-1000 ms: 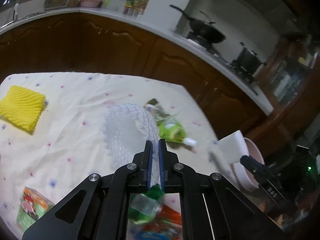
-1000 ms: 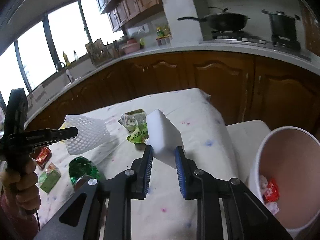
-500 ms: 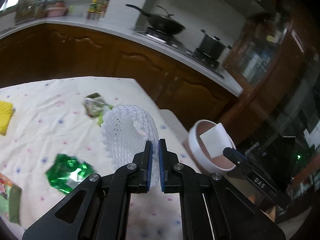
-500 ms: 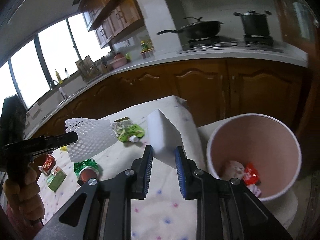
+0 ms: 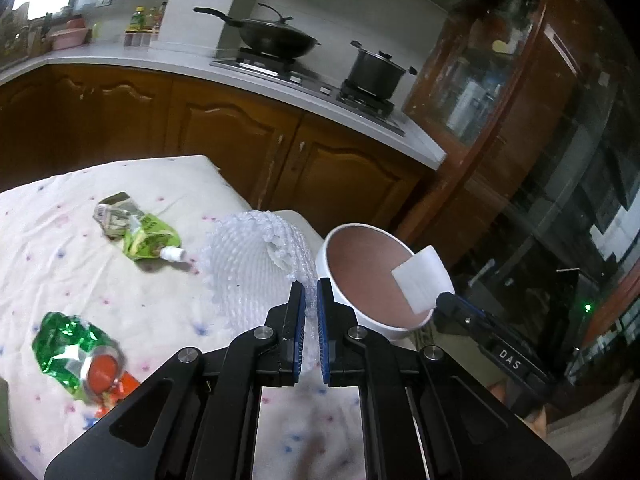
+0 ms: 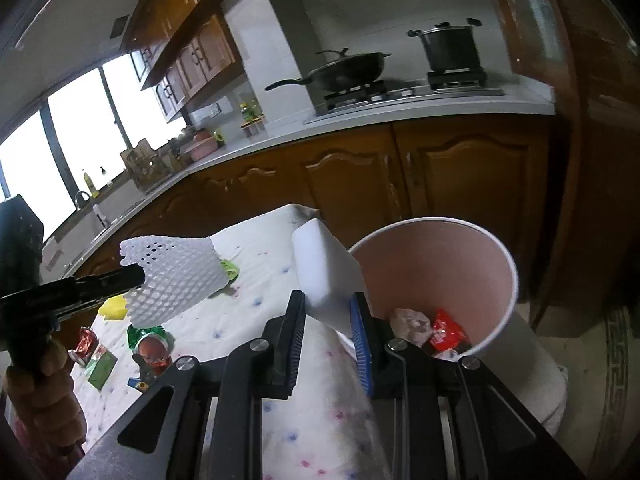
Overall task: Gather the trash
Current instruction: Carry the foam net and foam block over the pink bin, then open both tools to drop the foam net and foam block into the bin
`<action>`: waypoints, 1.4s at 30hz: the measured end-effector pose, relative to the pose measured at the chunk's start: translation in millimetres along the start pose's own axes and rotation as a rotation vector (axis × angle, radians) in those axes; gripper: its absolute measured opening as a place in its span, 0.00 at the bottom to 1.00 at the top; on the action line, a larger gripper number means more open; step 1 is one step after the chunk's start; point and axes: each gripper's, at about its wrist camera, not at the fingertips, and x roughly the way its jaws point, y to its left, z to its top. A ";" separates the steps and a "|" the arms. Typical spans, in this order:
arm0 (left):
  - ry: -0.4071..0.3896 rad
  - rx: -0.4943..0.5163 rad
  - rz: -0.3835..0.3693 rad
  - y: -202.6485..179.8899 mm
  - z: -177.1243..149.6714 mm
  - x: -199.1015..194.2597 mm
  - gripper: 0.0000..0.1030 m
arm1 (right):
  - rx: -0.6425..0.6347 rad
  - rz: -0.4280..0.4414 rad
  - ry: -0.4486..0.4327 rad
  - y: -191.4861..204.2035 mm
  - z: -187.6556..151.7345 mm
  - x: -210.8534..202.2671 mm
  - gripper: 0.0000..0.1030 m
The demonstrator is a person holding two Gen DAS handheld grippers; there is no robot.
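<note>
Both tongs loaded, drop-off step. The left tongs are clenched on the edge of a white foam net sleeve, which hangs above the worktop just beside the bin's near rim. The right tongs grip a white foam block; in the left view the block sits over the far-right part of the rim of the pink trash bin; the bin stands off the worktop's corner, with a red wrapper and some crumpled trash already inside.

To do it well, I'd say: carry each piece fully over the bin's mouth before letting go; the block looks only partly over the rim, so push it further in or it may tip out; the net sleeve is light and springy, so lower it into the mouth rather than dropping from height; release one at a time so the tongs do not crowd each other.

Edges and room: the bin's mouth is wide and open at the top; the worktop corner is close to the bin's near side; the cabinets behind are well apart; a green pouch and a green foil wrapper lie on the worktop, clear of the path; still to be collected.
</note>
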 end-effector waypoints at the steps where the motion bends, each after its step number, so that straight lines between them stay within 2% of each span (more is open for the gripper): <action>1: 0.002 0.004 -0.003 -2.9 0.2 1.5 0.05 | 0.003 -0.003 -0.002 -1.9 0.5 -1.1 0.23; 20: 0.053 0.065 -0.066 -54.6 8.3 48.1 0.05 | 0.070 -0.034 -0.028 -44.0 2.3 -9.3 0.23; 30: 0.112 0.099 -0.095 -83.0 15.6 102.7 0.05 | 0.108 -0.053 -0.019 -70.6 11.2 3.3 0.23; 42: 0.219 0.091 -0.088 -87.4 12.4 164.3 0.06 | 0.151 -0.076 0.035 -96.8 13.6 33.1 0.23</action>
